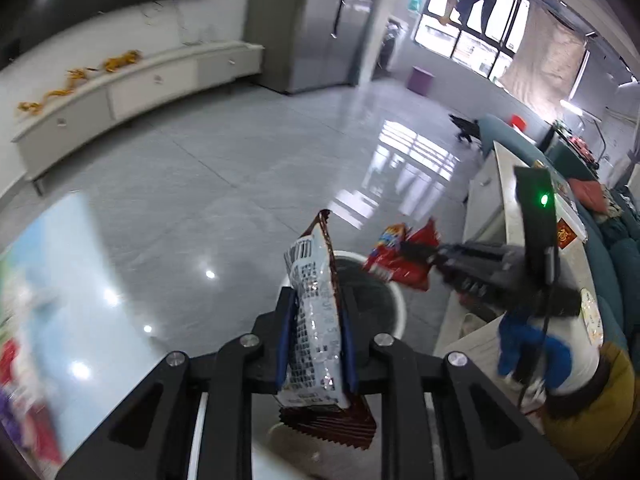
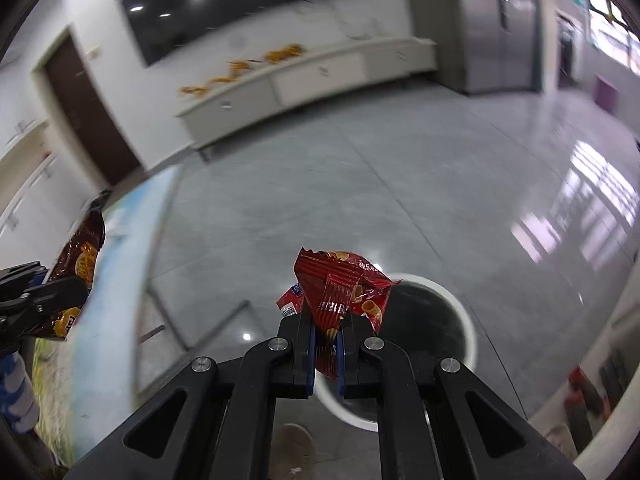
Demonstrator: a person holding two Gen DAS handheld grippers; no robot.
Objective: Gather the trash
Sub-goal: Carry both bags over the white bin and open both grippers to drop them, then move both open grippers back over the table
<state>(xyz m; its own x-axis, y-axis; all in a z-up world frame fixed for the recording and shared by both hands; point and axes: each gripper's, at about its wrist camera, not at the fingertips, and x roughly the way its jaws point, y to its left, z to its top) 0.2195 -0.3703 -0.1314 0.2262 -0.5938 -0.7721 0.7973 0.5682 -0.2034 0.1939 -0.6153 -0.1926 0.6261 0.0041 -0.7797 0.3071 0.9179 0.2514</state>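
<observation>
each fisheye view looks forward and down along its own gripper, high over the grey floor (image 1: 224, 184) and close above the white-rimmed bin (image 2: 464, 316). both share the bin, floor and far white cabinet (image 2: 304, 80), from neighbouring angles.

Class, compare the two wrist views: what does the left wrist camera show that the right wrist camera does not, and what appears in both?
Only the left wrist view shows the barcode side of the brown snack packet, the window with hanging clothes, and the teal sofa.

Only the right wrist view shows the dark door and the brown packet's printed front.

Both show the white trash bin, the red snack wrapper in the right gripper, the left gripper, the white cabinet and the wall screen.
</observation>
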